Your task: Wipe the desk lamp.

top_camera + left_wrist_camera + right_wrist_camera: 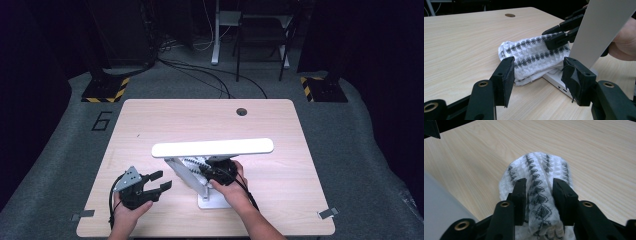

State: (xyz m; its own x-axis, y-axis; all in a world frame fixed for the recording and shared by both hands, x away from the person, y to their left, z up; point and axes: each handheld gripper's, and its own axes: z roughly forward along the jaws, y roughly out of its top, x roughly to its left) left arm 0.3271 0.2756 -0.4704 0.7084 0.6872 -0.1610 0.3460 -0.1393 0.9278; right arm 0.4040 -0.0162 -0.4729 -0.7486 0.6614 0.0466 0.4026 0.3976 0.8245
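Observation:
A white cloth [192, 164] with black diamond rows lies bunched on the table beside the white lamp's base [212, 202]. My right gripper [207, 167] is shut on a fold of it. In the right gripper view the cloth [539, 167] is pinched between the jaws of that gripper [539, 187]. My left gripper [164, 180] stands open to the left of the lamp, holding nothing. In the left gripper view its jaws [537, 72] frame the cloth [531, 55] from a short distance, and the right gripper [554, 37] bites the cloth's far end.
The lamp's long white head [212, 147] hangs over the cloth, and its slanted arm [599, 32] rises just right of it. The wooden table [150, 120] has a cable hole [242, 111] at the back. Metal clips sit at the front corners.

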